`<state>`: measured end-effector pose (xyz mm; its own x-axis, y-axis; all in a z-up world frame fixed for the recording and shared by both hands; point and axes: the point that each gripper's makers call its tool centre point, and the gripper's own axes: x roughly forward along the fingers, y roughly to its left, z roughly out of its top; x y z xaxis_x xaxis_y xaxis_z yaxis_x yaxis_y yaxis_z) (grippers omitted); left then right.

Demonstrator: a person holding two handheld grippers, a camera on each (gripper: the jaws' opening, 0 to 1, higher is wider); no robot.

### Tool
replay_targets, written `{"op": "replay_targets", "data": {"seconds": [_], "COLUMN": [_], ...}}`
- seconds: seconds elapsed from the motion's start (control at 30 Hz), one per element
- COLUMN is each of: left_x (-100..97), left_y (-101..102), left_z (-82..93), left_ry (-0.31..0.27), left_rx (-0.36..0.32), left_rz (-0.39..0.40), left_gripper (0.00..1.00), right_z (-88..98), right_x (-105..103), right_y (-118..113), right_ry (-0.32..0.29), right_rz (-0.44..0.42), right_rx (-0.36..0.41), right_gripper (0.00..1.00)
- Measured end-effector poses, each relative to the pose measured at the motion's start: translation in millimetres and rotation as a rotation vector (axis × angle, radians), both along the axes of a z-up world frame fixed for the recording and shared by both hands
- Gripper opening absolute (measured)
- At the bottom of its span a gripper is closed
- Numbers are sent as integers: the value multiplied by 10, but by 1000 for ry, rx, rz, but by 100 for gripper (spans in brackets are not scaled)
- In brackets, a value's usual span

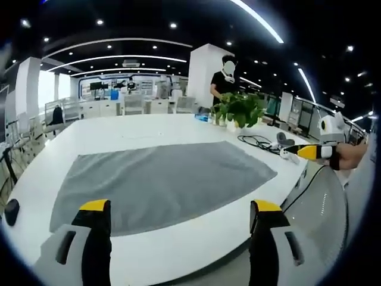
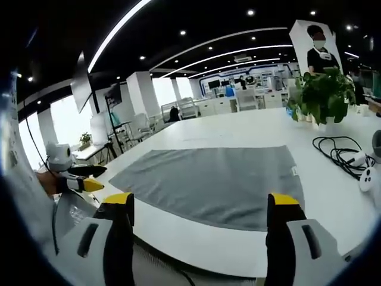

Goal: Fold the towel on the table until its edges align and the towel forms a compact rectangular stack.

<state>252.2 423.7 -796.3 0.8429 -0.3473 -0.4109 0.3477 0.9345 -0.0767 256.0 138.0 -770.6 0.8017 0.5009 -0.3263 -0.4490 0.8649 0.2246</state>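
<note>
Grey towel (image 1: 161, 182) is laid flat on the white desk (image 1: 178, 128); jaws of left gripper (image 1: 181, 208) and right gripper (image 2: 201, 202) are spread wide, empty.

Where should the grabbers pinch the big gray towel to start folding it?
Probably at the two corners of the near edge of the towel, one per gripper. It lies flat and spread out on the white table, and that edge is closest to the open left gripper and open right gripper. Come in low from the near side.
</note>
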Motion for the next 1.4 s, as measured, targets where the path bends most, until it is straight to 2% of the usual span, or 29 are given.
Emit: {"op": "replay_targets", "data": {"seconds": [0.57,0.87,1.0,1.17,1.4], "left_x": [-5,-10,-15,-8,-15], "left_y": [-11,-24,-11,11,-25], "left_z": [1,13,-15,-22,-8], "left_ry": [3,3,17,14,25], "left_rx": [-1,-3,1,2,-42], "left_rz": [1,2,4,8,-8], "left_gripper": [97,97,95,95,92], "right_z": [-45,-70,-125,-124,-133], "right_x": [-19,-6,-11,-15,-25], "right_y": [-19,-60,-91,-70,-59], "right_ry": [23,21,56,54,68], "right_rz": [12,-1,-10,3,2], "right_rx": [-1,-27,-21,-20,-9], "right_gripper": [93,97,98,97,96]}}
